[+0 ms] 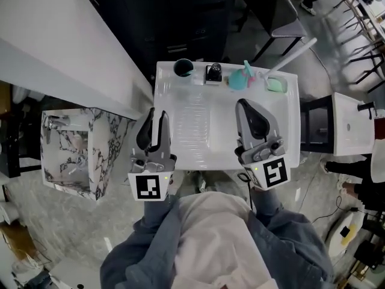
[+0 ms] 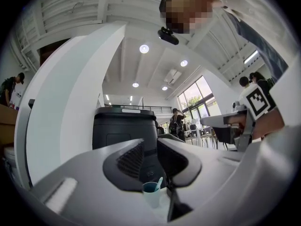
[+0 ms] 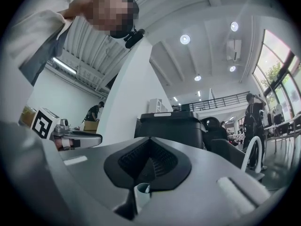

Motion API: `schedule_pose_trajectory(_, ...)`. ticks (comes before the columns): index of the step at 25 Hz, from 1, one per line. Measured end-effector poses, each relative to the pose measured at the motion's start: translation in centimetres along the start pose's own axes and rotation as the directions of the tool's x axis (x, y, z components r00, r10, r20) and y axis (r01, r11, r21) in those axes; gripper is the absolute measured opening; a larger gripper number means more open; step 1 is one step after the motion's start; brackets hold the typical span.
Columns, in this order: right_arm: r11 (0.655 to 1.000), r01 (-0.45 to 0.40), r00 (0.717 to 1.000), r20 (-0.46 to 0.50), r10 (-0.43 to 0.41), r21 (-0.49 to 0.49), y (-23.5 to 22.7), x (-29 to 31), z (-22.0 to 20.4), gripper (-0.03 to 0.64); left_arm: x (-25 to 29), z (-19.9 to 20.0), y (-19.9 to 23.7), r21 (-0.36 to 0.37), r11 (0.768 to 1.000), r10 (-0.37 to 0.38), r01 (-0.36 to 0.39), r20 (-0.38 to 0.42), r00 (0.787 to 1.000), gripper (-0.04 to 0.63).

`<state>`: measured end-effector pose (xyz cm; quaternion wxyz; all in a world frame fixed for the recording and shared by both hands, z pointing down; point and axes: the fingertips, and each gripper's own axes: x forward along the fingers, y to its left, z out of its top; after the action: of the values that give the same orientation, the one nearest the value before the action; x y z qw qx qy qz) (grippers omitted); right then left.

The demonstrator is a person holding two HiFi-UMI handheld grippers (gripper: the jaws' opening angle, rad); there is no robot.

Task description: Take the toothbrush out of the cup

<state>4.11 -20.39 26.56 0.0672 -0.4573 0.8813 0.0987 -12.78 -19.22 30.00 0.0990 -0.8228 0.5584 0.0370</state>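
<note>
Head view looks steeply down on the bench [image 1: 198, 125] from above its near edge; both gripper views, low there, face across it, sharing the black cabinet [image 2: 123, 126] beyond.

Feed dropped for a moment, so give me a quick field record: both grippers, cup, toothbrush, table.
left gripper: jaws apart, nothing between them; above the table's near left part
right gripper: jaws together, empty; above the table's near right part
cup: upright near the table's far edge, clear of both grippers
toothbrush: in the cup, leaning on its rim
table: white, a few small things in a row along the far edge
task state: toothbrush not yet taken out
</note>
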Motion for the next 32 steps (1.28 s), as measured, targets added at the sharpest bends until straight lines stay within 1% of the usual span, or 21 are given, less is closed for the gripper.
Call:
schedule_pose_trajectory(5,1.000,-0.008,1.000,-0.006,0.008,0.016,-1.4,1.8,-1.9,0.006,2.3,-2.1,-0.4,0.028,0.999,-0.015,0.016,-0.040,0.999,0.091)
schedule_pose_trajectory(13,0.999,-0.017,1.000,-0.021,0.018,0.042,-3.1,4.1,-5.6,0.006,6.2,-5.0,-0.8,0.079,0.996,-0.044,0.047,-0.036,0.998,0.097)
schedule_pose_trajectory(18,0.998,-0.019,1.000,-0.022,0.020,0.053,-3.8,5.0,-7.6,0.006,8.0,-7.6,-1.1,0.125,0.990,-0.051,0.058,-0.058,0.997,0.107)
schedule_pose_trajectory(19,0.998,-0.019,1.000,-0.023,0.020,0.055,-4.0,5.2,-8.0,0.006,8.4,-8.3,-1.2,0.132,0.989,-0.053,0.061,-0.064,0.997,0.115)
schedule_pose_trajectory(21,0.998,-0.017,0.999,-0.027,0.018,0.061,-4.2,5.6,-9.2,0.006,9.2,-9.7,-1.3,0.148,0.986,-0.061,0.072,-0.081,0.995,0.149)
schedule_pose_trajectory(23,0.997,-0.014,0.999,-0.030,0.016,0.074,-4.4,6.2,-10.5,0.006,10.0,-11.3,-1.2,0.164,0.983,-0.071,0.087,-0.104,0.992,0.164)
schedule_pose_trajectory(25,0.996,-0.011,0.999,-0.032,0.014,0.088,-4.4,6.7,-11.9,0.006,10.5,-12.9,-1.0,0.169,0.981,-0.069,0.090,-0.127,0.989,0.167)
schedule_pose_trajectory(28,0.994,-0.014,0.999,-0.036,0.018,0.108,-4.5,7.3,-13.8,0.006,11.4,-14.8,-0.8,0.176,0.981,-0.059,0.083,-0.138,0.989,0.167)
schedule_pose_trajectory(32,0.990,-0.018,0.999,-0.045,0.024,0.137,-4.6,7.8,-15.8,0.006,12.4,-17.1,-1.1,0.159,0.984,-0.058,0.085,-0.164,0.985,0.167)
